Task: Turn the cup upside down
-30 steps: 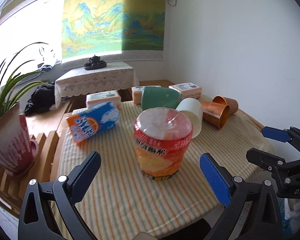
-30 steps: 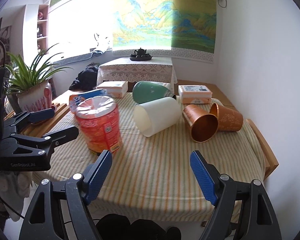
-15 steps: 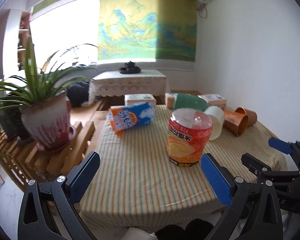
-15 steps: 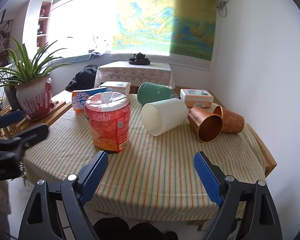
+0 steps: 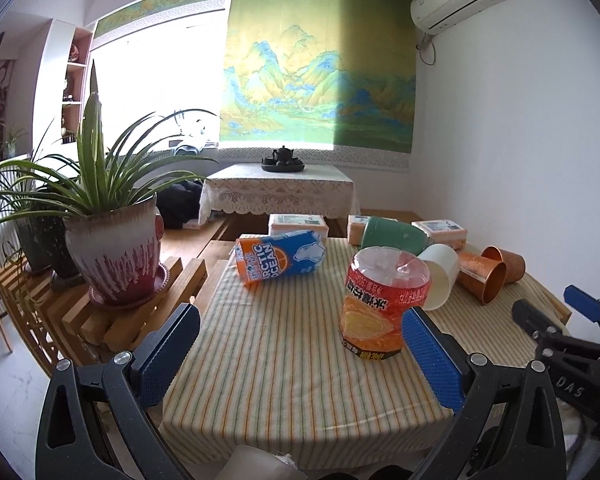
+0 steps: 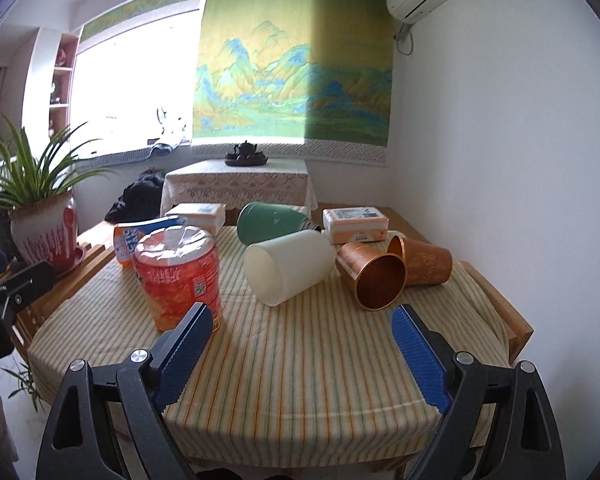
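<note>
Left wrist view, left to right: potted plant (image 5: pixel 112 256) on a slatted wooden stand beside the table; striped tablecloth (image 5: pixel 284 360) covering the table; orange-and-blue carton (image 5: pixel 280 258) lying on its side at the far left of the cloth; red-orange snack tub (image 5: pixel 382 304) standing upright, film lid on top. Left gripper (image 5: pixel 300 354) held at the near table edge, jaws spread wide, nothing between them; the tub sits just ahead of its right finger, not touched. Right wrist view, left to right: same tub at left, then green cup (image 6: pixel 272 222) on its side at the back, white cup (image 6: pixel 290 270) on its side in front of it with its open mouth turned toward the camera and to the left, then two copper cups, the nearer copper cup (image 6: pixel 374 278) on its side with mouth toward the camera, the farther copper cup (image 6: pixel 422 266) on its side behind it, the two touching. White cup touches the nearer copper cup on its right flank. Two wrapped packs at the far edge; one pack (image 6: pixel 356 224) is behind the copper cups. Right gripper (image 6: pixel 300 356) wide open and empty, low over the near part of the cloth; white cup lies ahead of it, roughly on the centre line between the fingers, well apart from both fingertips.
</note>
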A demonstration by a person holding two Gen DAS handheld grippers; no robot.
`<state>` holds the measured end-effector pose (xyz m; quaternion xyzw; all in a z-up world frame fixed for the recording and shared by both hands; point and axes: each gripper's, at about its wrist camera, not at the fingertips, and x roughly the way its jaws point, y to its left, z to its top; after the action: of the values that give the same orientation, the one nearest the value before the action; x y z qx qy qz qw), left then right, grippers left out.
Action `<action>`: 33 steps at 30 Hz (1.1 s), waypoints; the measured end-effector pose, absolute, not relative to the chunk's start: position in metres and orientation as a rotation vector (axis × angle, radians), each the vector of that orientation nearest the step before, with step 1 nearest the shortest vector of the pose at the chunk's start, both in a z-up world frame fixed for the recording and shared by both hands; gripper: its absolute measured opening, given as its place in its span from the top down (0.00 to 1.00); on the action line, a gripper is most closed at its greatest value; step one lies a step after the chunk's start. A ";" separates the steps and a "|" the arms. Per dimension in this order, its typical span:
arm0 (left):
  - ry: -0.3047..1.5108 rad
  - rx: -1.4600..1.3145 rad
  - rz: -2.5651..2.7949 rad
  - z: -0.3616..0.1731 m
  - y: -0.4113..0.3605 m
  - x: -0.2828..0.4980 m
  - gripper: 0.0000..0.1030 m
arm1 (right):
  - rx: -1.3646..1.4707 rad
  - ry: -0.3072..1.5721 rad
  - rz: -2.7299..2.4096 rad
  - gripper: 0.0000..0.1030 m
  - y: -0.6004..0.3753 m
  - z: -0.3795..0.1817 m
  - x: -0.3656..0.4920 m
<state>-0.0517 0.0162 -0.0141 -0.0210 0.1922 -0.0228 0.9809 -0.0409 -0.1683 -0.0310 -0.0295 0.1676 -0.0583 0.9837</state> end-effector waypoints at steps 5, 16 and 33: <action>0.375 -0.054 -0.055 -0.013 0.009 -0.051 0.01 | -0.015 0.277 -0.150 0.11 -0.184 -0.020 -0.051; 0.340 -0.032 -0.050 -0.004 -0.002 -0.055 0.01 | 0.011 0.242 -0.188 0.10 -0.201 -0.016 -0.057; 0.330 -0.036 -0.039 -0.003 0.001 -0.057 0.01 | 0.010 0.245 -0.190 0.10 -0.201 -0.016 -0.056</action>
<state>-0.0566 0.0013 -0.0030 -0.0179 0.1643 -0.0192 0.9861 -0.0558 -0.2010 -0.0164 0.0049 0.1219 -0.0947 0.9880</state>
